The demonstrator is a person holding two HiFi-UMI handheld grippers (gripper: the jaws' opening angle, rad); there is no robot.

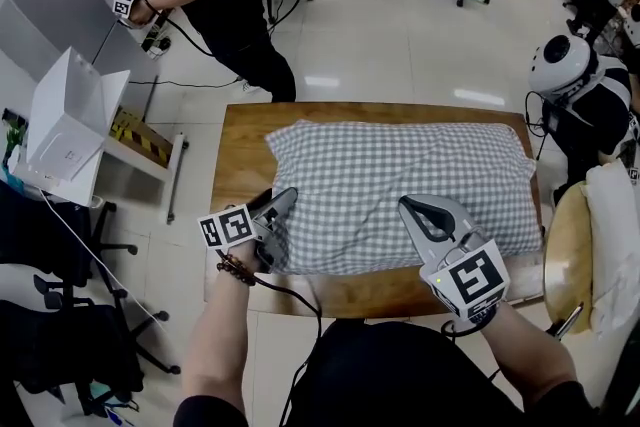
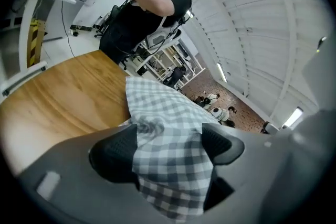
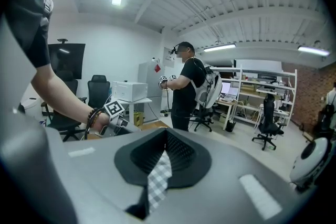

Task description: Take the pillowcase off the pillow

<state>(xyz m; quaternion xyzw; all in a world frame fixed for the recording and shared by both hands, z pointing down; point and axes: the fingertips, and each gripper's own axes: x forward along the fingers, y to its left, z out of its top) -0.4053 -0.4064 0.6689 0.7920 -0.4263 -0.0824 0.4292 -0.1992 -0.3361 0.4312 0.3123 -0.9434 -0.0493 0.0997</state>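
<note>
The checked pillowcase (image 1: 400, 165) lies spread across the wooden table (image 1: 240, 145), and the pillow inside it is fully covered. The right gripper (image 3: 163, 157) has its jaws closed on a narrow fold of the checked cloth at the near edge. The left gripper (image 2: 168, 144) stands with its jaws wide apart around the near left corner, with cloth lying between the pads but not yet pinched.

The right grip looks thin, so a firm pull may slide the fold out of the jaws. If the left jaws close deep, they may catch the pillow's corner along with the cover, and the two would then drag together instead of parting. No view shows which end of the case is open, and pulling at a sewn end would only haul the whole bundle over the near table edge, which is close by
</note>
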